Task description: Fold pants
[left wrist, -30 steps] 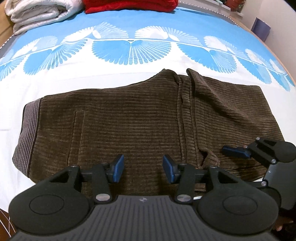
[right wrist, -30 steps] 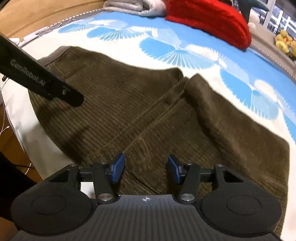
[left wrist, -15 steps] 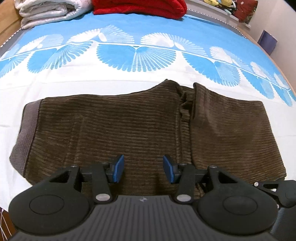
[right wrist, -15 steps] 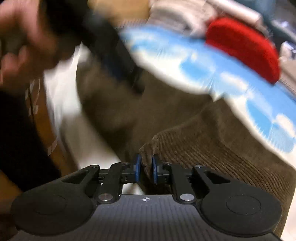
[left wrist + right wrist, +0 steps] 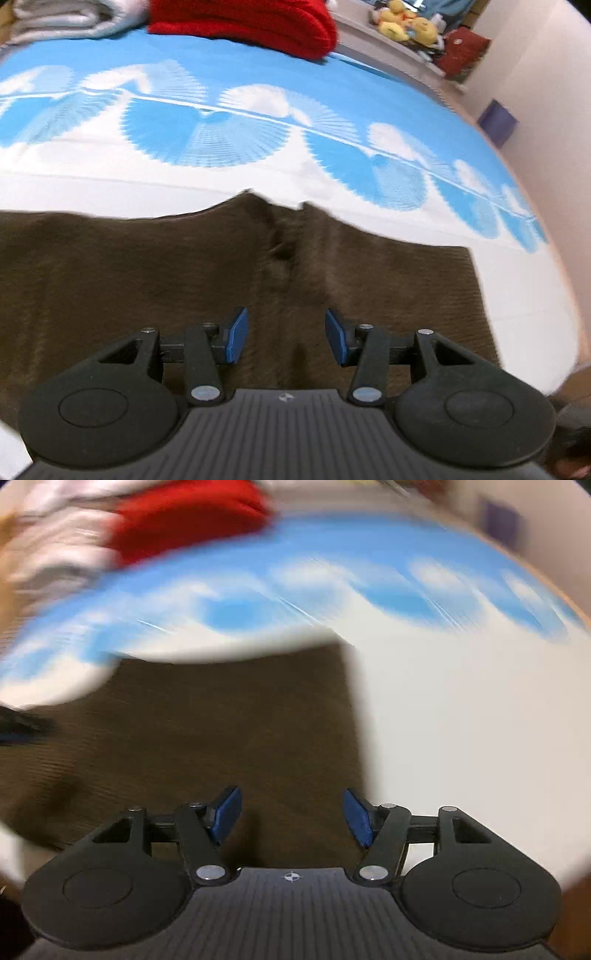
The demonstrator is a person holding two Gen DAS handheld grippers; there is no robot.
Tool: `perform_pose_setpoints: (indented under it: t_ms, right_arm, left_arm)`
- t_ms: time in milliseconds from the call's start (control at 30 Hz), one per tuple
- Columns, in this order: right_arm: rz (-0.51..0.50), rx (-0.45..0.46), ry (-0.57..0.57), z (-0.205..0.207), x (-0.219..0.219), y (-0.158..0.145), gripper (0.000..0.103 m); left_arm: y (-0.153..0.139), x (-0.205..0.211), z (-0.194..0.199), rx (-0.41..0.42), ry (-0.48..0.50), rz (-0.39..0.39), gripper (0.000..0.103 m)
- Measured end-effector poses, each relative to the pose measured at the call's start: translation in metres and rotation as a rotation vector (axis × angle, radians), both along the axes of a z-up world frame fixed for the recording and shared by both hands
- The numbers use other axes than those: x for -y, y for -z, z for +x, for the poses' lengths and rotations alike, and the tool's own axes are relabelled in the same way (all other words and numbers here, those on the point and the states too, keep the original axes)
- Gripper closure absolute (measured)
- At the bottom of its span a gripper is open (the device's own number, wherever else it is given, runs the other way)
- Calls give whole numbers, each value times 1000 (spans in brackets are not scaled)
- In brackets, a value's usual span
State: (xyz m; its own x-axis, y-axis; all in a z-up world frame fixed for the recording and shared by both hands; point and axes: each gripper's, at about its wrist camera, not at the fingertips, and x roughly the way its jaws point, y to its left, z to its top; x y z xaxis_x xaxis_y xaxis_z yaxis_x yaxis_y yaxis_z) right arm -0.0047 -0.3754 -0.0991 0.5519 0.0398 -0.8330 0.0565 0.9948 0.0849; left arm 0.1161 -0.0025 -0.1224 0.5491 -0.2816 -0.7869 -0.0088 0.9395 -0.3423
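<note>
Brown corduroy pants [image 5: 155,280] lie flat across a bed, folded lengthwise, with a seam ridge running down the middle. My left gripper [image 5: 282,338] hovers over their near edge, open, nothing between its blue pads. The right wrist view is blurred by motion. There the pants [image 5: 207,731] fill the left and centre, and their right end edge runs down the frame. My right gripper [image 5: 291,818] sits above that end near the front corner, its jaws opening, with no cloth between them.
The blue and white bedsheet [image 5: 221,129] spreads beyond the pants. A red folded cloth [image 5: 243,16] and white bedding [image 5: 62,16] lie at the far edge. Yellow plush toys [image 5: 406,24] sit on a ledge at the far right. White sheet [image 5: 480,720] lies right of the pants.
My right gripper pinched a fold of the pants half a second ago, then released it and swung right to the pants' end. The left gripper shifted right along the near edge, staying open.
</note>
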Motion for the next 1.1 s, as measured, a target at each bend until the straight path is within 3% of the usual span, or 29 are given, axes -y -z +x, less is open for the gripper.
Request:
perform_pose_setpoints:
  t_ms: [67, 167, 367, 533, 567, 600, 667, 733, 833, 967, 1033, 1100]
  right_arm:
    - [127, -60, 50, -5, 24, 12, 35]
    - [246, -71, 70, -10, 40, 15, 35]
    - [288, -63, 30, -6, 53, 16, 35]
    - [273, -63, 11, 5, 50, 22, 34]
    - [264, -61, 4, 6, 48, 23, 33]
    - [253, -58, -5, 8, 45, 23, 33]
    - [229, -51, -25, 10, 39, 22, 33]
    - [212, -46, -35, 13, 34, 23, 33]
    - [213, -38, -43, 16, 30, 23, 33]
    - [197, -42, -49, 17, 25, 25, 31]
    - [184, -42, -43, 17, 25, 25, 31]
    - [196, -41, -43, 17, 24, 24, 39]
  left_arm:
    - [-3, 5, 17, 16, 43, 11, 52]
    - [-2, 6, 43, 59, 100, 15, 39]
    - [38, 14, 85, -40, 89, -15, 36]
    - [56, 25, 99, -41, 124, 79, 33]
    - [57, 25, 99, -37, 129, 81, 38]
    - [57, 26, 99, -25, 150, 74, 63]
    - [48, 28, 96, 12, 208, 89, 80]
    - [26, 23, 85, 107, 237, 57, 83]
    - [4, 3, 71, 197, 181, -26, 83]
    - [24, 0, 81, 83, 136, 51, 74]
    - [22, -7, 80, 88, 74, 93, 73]
    - [14, -23, 74, 103, 16, 25, 61]
